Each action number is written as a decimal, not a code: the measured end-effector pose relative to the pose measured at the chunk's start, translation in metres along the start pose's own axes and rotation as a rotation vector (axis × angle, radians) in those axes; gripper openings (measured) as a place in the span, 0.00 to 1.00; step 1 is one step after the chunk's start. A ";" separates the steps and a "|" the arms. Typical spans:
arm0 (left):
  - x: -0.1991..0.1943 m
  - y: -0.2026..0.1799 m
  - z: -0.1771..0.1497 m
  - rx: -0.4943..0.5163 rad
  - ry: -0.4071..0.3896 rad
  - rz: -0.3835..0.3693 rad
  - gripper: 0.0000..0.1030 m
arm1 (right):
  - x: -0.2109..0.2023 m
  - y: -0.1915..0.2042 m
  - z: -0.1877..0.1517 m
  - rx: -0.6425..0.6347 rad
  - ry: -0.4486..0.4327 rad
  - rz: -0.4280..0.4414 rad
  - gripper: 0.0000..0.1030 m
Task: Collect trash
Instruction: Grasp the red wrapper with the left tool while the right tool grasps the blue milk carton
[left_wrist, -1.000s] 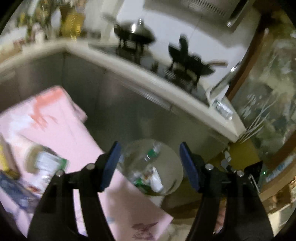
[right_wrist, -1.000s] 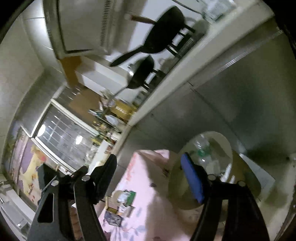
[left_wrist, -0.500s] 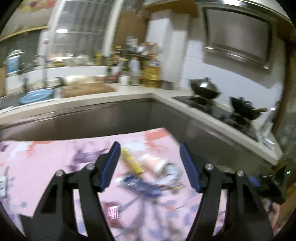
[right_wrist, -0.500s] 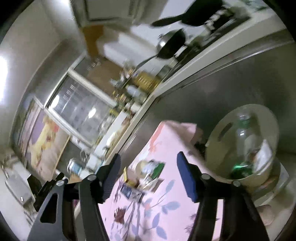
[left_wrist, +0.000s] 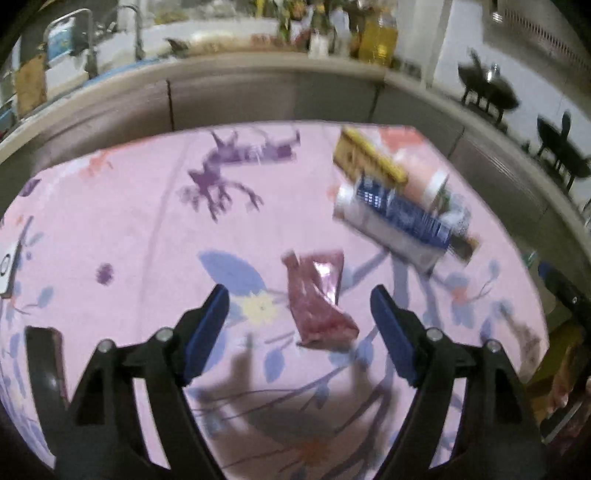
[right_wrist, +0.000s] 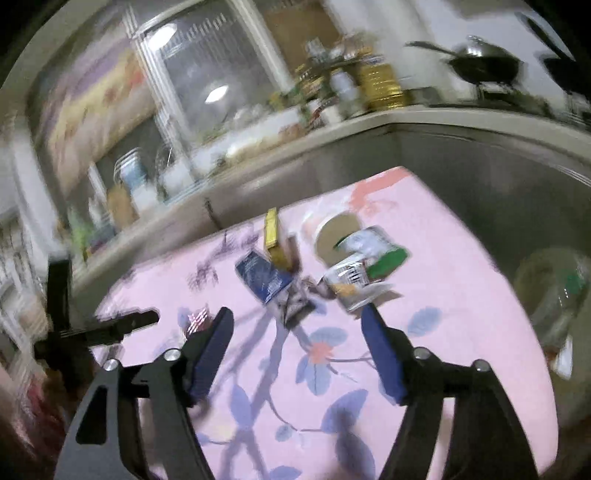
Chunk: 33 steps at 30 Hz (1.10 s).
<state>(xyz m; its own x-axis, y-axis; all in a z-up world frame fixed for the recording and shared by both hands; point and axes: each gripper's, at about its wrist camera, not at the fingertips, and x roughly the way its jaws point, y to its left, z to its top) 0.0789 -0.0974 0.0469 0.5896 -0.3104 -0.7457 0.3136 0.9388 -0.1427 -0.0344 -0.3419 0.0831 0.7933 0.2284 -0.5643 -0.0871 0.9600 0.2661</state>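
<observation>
A red crumpled wrapper lies on the pink flowered tablecloth, just ahead of my open, empty left gripper. Beyond it lie a blue-and-white packet, a yellow box and a paper cup. In the right wrist view my open, empty right gripper hovers short of the same pile: blue packet, yellow box, green-and-white cup. The red wrapper shows beside its left finger. The left gripper shows at the left.
A clear bin holding bottles stands past the table's right edge. Steel cabinets and a counter with oil bottles and woks run behind. A white device and a dark phone lie at the table's left.
Both grippers have swung from the bin by the table's end back over the table. They now hover low over the trash pile, still open and empty.
</observation>
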 end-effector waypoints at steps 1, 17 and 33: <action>0.007 -0.004 -0.001 0.014 0.007 0.002 0.74 | 0.011 0.008 0.001 -0.056 0.019 -0.006 0.70; 0.056 -0.014 0.005 0.109 0.020 0.076 0.50 | 0.130 0.041 0.027 -0.463 0.137 -0.068 0.77; 0.043 0.003 0.003 0.085 -0.017 0.132 0.14 | 0.090 0.046 0.021 -0.262 0.097 0.029 0.44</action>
<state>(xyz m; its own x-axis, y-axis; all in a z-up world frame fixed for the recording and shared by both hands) 0.1069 -0.1087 0.0166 0.6424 -0.1881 -0.7429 0.2938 0.9558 0.0121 0.0460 -0.2810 0.0612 0.7277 0.2586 -0.6353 -0.2714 0.9592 0.0795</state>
